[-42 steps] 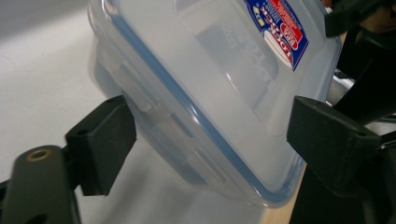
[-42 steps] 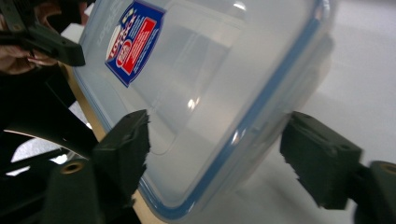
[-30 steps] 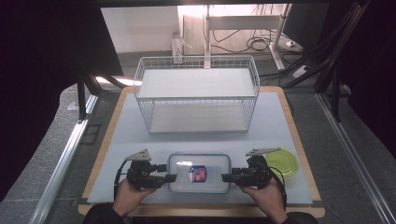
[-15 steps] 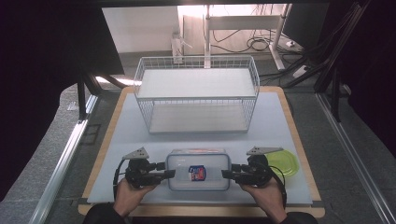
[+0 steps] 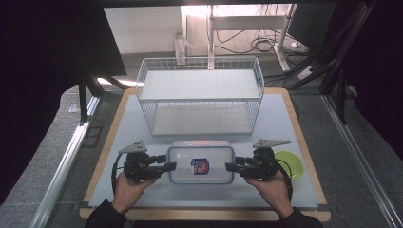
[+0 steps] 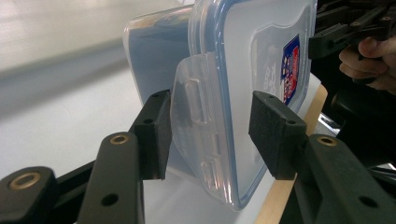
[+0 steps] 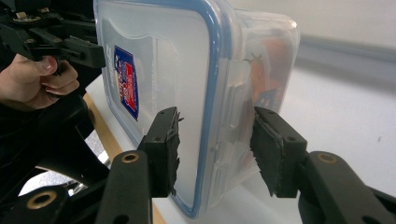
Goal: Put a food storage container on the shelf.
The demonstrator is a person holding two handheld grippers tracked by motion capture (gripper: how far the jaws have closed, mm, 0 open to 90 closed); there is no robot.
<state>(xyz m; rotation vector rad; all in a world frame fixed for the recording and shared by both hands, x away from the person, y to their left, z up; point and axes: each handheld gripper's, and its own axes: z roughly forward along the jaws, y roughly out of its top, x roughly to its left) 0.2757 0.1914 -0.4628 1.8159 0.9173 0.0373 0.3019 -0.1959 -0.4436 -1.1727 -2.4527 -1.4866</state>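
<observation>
Two-handed carry of a lidded box, seen from above and along each tool. Nearest the person, at the front edge of the table (image 5: 304,123), the left gripper (image 5: 171,166) and the right gripper (image 5: 230,166) meet the two short ends of a clear plastic container (image 5: 201,161) with a blue-rimmed lid and a small printed label. In the left gripper view the jaws stand about half closed astride the end latch flap (image 6: 198,126); the left gripper (image 6: 210,135) has just been closing, and its pads (image 6: 156,133) lie against or very close to the flap. In the right gripper view the right gripper (image 7: 215,144) brackets the container (image 7: 177,84) at its lid edge, again half closed; contact looks firm, though the translucent wall makes this hard to confirm. The container appears raised slightly off the table, level between both tools.

Handling: the box is rigid but smooth, so the pads may slip; the hinged flaps flex and could unclip under squeeze. Something reddish inside suggests modest weight. Hold is best taken at the stiff lid rim at each end, both hands keeping equal height.

To the right lies a green lid (image 5: 290,164). Farther off stands a white wire rack (image 5: 202,95).
</observation>
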